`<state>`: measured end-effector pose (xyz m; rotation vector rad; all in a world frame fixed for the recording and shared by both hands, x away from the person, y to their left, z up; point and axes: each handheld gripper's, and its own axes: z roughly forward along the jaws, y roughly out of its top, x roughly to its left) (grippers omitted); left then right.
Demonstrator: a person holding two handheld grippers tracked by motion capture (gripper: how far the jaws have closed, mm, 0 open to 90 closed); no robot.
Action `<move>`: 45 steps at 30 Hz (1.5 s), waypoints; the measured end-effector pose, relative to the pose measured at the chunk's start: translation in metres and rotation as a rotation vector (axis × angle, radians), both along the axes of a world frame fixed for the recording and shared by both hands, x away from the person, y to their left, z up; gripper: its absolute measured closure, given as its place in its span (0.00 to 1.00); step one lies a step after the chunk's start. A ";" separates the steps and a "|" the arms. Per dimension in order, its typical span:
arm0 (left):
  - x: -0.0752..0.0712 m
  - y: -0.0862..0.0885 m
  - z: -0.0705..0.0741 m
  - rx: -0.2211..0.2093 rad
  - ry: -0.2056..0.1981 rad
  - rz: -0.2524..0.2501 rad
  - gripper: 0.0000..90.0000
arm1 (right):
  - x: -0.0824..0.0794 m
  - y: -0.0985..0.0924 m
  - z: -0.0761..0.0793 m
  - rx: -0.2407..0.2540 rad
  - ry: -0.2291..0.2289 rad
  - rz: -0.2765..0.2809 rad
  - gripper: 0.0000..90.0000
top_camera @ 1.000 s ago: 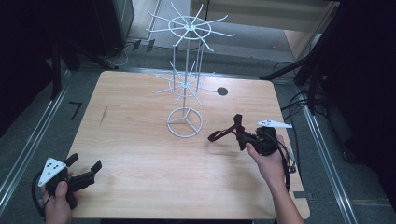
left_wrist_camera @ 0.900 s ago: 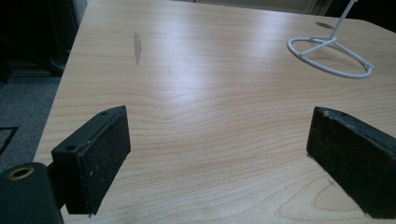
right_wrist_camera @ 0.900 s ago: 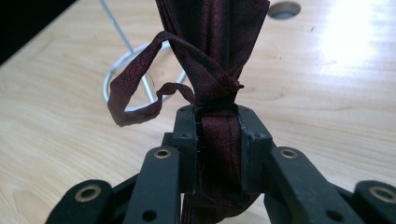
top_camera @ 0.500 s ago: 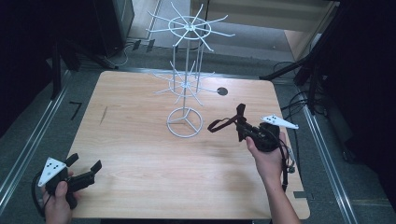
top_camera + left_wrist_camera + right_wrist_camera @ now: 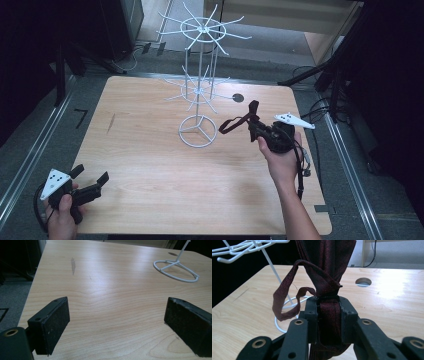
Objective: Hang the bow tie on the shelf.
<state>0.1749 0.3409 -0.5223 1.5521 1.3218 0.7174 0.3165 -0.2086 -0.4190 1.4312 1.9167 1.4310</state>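
Upright, necktie between right gripper pads

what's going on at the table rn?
A person works with a handheld gripper in each hand. The right gripper is clamped on a dark red strap, its loop hanging free, held above the table to the right of the white wire hook stand. Nothing hangs on the stand's hooks. The left gripper sits at the near left corner with its jaws wide apart and nothing between them.
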 end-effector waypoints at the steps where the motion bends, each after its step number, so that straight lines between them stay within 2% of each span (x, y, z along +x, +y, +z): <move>1: 0.000 0.000 0.000 0.000 0.000 0.000 0.08 | 0.000 0.000 0.000 0.000 0.000 0.000 0.82; 11: 0.000 0.000 0.000 0.000 0.000 -0.002 0.08 | 0.010 0.010 0.013 0.001 -0.030 -0.009 0.82; 15: 0.000 0.000 0.000 0.000 0.000 -0.002 0.08 | 0.016 0.013 0.017 -0.015 -0.037 -0.019 0.81; 25: 0.000 0.001 0.000 -0.003 0.001 -0.001 0.07 | 0.026 0.019 0.022 -0.024 -0.029 -0.025 0.81; 27: 0.000 0.001 0.000 -0.004 0.000 -0.002 0.08 | 0.027 0.022 0.024 -0.030 -0.044 -0.031 0.81; 35: 0.000 0.001 0.000 -0.009 -0.002 -0.002 0.08 | 0.034 0.030 0.028 -0.067 -0.040 -0.024 0.81; 39: 0.000 0.001 0.000 -0.012 -0.003 -0.001 0.08 | 0.037 0.035 0.028 -0.070 -0.041 -0.023 0.81; 41: 0.000 0.001 0.000 -0.012 -0.003 -0.001 0.07 | 0.041 0.039 0.027 -0.097 -0.038 -0.023 0.81; 45: 0.000 0.001 0.000 -0.012 -0.003 -0.002 0.07 | 0.044 0.043 0.027 -0.110 -0.033 -0.024 0.81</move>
